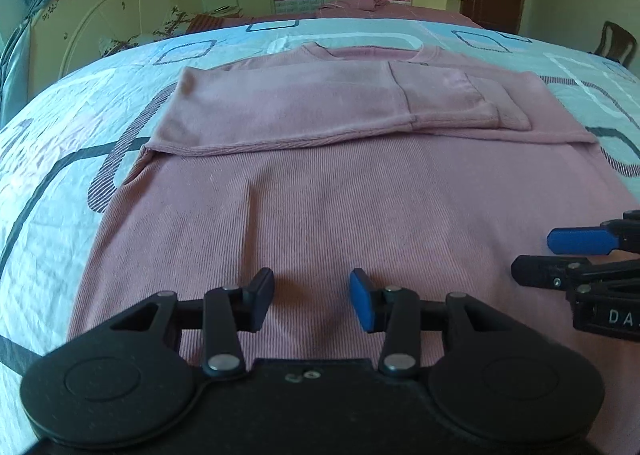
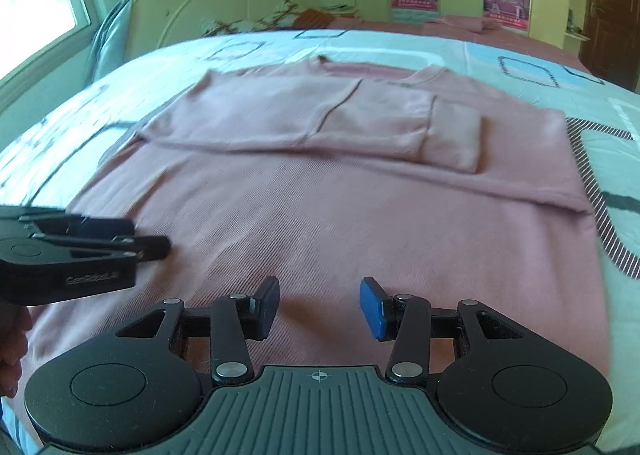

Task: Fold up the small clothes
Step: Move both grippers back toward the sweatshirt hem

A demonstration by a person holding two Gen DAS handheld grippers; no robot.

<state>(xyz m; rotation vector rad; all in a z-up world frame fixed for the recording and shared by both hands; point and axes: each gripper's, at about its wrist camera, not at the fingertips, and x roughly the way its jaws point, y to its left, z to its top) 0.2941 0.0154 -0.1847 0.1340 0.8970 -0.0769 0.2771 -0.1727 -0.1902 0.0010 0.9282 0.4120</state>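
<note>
I am hovering my left claw [image 1: 311, 305] and right claw [image 2: 319, 309], both spread apart and gripping nothing, over the pink sweater [image 1: 320, 191] lying on the bed [image 1: 60, 143], sleeves already folded across, body fold still pending.

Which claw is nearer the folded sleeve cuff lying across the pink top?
Right. The right claw hovers below the cuff, on its side of the pink top; the left claw sits farther toward the opposite side.

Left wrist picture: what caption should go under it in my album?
Two open grippers, left gripper and right gripper, hover over a pink sweater with sleeves folded in.
</note>
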